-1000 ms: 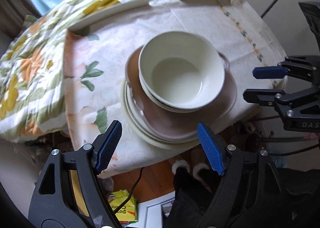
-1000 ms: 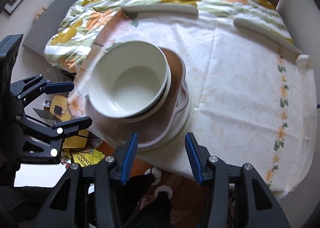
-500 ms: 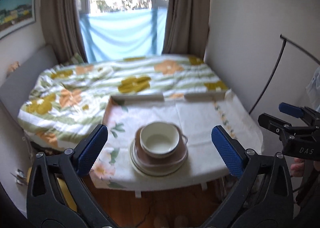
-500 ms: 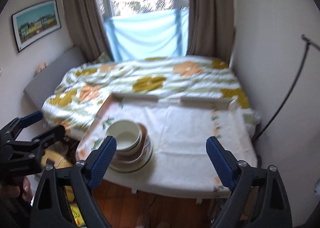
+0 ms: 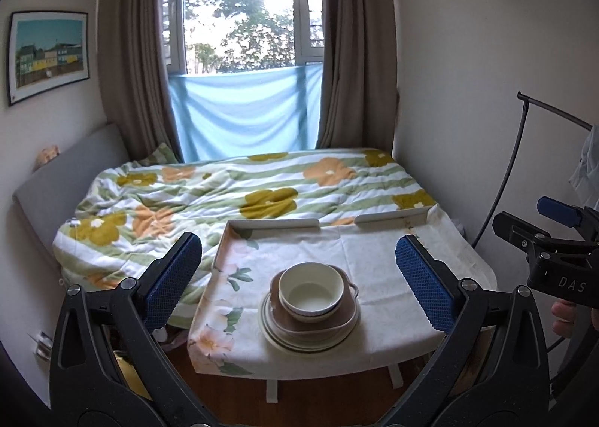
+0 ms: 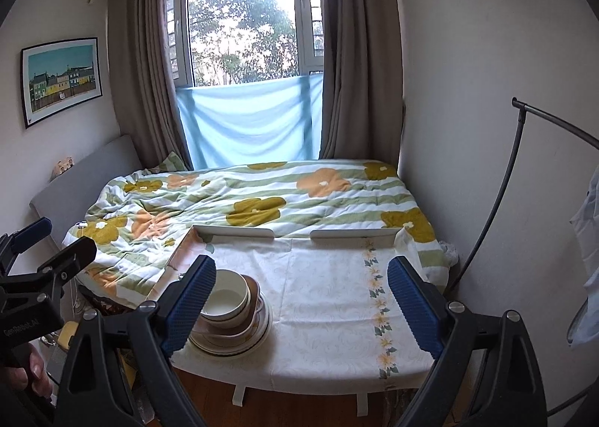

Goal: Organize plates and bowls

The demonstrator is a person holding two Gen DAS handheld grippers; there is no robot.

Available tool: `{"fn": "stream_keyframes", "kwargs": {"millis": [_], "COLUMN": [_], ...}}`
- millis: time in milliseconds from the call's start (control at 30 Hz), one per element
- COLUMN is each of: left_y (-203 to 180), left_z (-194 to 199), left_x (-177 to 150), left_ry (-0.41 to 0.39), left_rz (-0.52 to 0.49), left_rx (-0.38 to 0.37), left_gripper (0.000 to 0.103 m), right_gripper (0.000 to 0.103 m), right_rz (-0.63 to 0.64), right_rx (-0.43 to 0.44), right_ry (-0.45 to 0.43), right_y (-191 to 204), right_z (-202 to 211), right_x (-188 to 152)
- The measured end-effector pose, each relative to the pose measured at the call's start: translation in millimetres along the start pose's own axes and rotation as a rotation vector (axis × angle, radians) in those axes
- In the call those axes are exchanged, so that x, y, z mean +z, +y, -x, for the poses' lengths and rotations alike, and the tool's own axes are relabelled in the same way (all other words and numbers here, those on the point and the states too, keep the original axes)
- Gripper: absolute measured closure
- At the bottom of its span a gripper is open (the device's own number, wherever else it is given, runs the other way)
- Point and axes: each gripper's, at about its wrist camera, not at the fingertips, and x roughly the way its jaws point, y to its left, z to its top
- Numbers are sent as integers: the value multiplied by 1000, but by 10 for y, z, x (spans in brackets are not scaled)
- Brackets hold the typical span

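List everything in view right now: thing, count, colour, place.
bowls: at least two nested, cream, top of the stack
brown dish: one, brown with handles, under the bowls
plates: several, exact count unclear, cream, bottom of the stack
table: one, floral cloth over it, raised rim at the far edge, stack near its front left
bed quilt: one, white with green stripes and orange and olive flowers, behind the table
picture: one, framed, left wall
window cloth: one, light blue, lower window
curtains: two, brown, beside the window
left hand-held gripper: one, black with blue pads, open, empty
right hand-held gripper: one, same colours, open, empty
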Motion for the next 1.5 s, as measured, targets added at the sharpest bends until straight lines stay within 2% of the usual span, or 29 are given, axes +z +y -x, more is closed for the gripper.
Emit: {"fn": "stream_keyframes", "kwargs": {"millis": [400,1500], "left_y": [86,48], "left_z": [59,6], "left_x": [-29,-15], "left_ry": [-18,-27], "left_rz": [9,1], "left_rx": [14,35], "left_gripper": [0,0], "right_gripper": [12,12], "right_rz": [18,16], "right_rx": [-26,-31], "right_ry": [-41,-38], "right_y": [129,195], "right_z": [58,0], "right_x": [21,18]}}
